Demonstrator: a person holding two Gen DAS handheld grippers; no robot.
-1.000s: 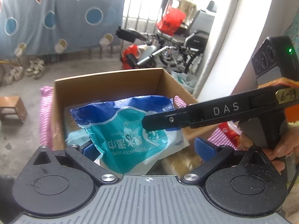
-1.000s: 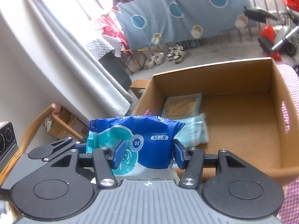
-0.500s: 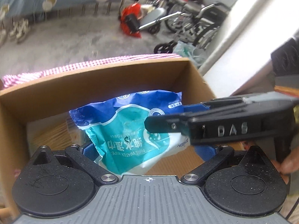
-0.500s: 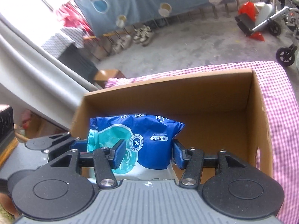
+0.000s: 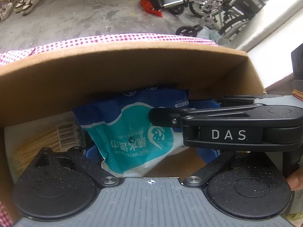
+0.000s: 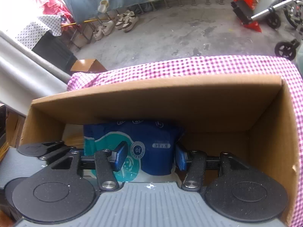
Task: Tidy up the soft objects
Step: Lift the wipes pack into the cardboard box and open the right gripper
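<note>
A blue and teal pack of wet wipes (image 5: 130, 130) is inside the brown cardboard box (image 5: 113, 70), low near its floor. My left gripper (image 5: 151, 153) has wide-set fingers around the pack's lower end. My right gripper (image 6: 149, 157) is shut on the pack (image 6: 151, 151), its blue pads pressing both sides. In the left wrist view the right gripper (image 5: 227, 124) reaches in from the right across the pack. Whether the left pads press the pack is hidden.
A flat packet with a barcode (image 5: 47, 138) lies on the box floor at the left. The box stands on a pink checked cloth (image 6: 208, 66). Beyond are a concrete floor, shoes (image 6: 125, 20) and wheelchairs (image 5: 217, 5).
Both grippers have lowered the wipes pack from above the box rim down into the box, and the views have tilted downward.
</note>
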